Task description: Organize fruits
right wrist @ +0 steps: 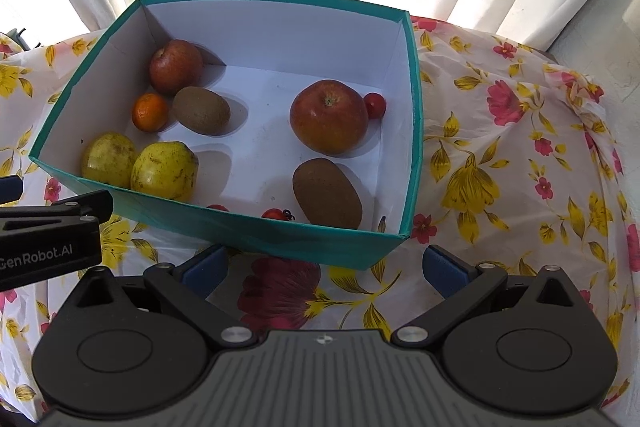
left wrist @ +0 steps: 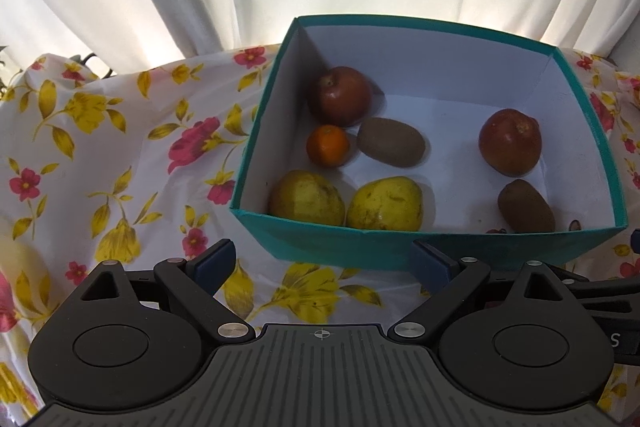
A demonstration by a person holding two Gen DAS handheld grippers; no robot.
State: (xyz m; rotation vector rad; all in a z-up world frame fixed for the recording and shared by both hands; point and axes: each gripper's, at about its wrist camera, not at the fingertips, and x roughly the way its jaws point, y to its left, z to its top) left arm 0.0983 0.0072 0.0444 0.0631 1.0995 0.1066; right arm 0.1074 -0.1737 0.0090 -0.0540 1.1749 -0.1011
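Teal box [right wrist: 256, 239] sat on floral-cloth tabletop [right wrist: 500, 187], holding all fruit: two apples [right wrist: 329, 115], two kiwis [right wrist: 327, 193], orange [right wrist: 150, 112], two yellow pears [right wrist: 164, 170], cherry tomatoes [right wrist: 375, 105]. Left gripper [left wrist: 324, 263] and right gripper [right wrist: 325, 267] hovered just before box's near wall, fingers spread wide, empty.

All fruit sits inside the teal box [right wrist: 414, 131]: 2 yellow pears [right wrist: 164, 171] touching at the near-left wall, 2 red apples [right wrist: 329, 115], 2 brown kiwis [right wrist: 327, 193], 1 small orange [right wrist: 150, 112], several cherry tomatoes [right wrist: 375, 105].
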